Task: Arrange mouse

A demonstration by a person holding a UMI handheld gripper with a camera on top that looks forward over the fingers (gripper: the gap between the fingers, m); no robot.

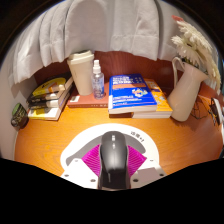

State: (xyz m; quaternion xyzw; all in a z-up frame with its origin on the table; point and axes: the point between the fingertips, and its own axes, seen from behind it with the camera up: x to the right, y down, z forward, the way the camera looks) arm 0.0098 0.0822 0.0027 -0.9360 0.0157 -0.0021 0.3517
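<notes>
Background: white curtains (105, 25) are hanging across the top of the frame, behind a wooden table (50, 135) that is filling the middle.
Far left: a small dark object (18, 116) is sitting at the table's left edge; what it is cannot be told.
Left: a stack of books (50, 97) with a yellow and black cover on top is lying in the upper left of the frame.
Left of centre: a white box (82, 72) is standing upright, with a clear bottle (98, 80) just beside it on the right.
Centre right: a blue book (135, 96) is lying flat on the table.
Right: a white vase (186, 88) is holding dried flowers (192, 42) in the upper right.
Bottom centre: the mouse (115, 160), black, is sitting between the pink pads (94, 160).
Gripper: the gripper (115, 162) is closing on the mouse, both pads pressing against its sides.
</notes>
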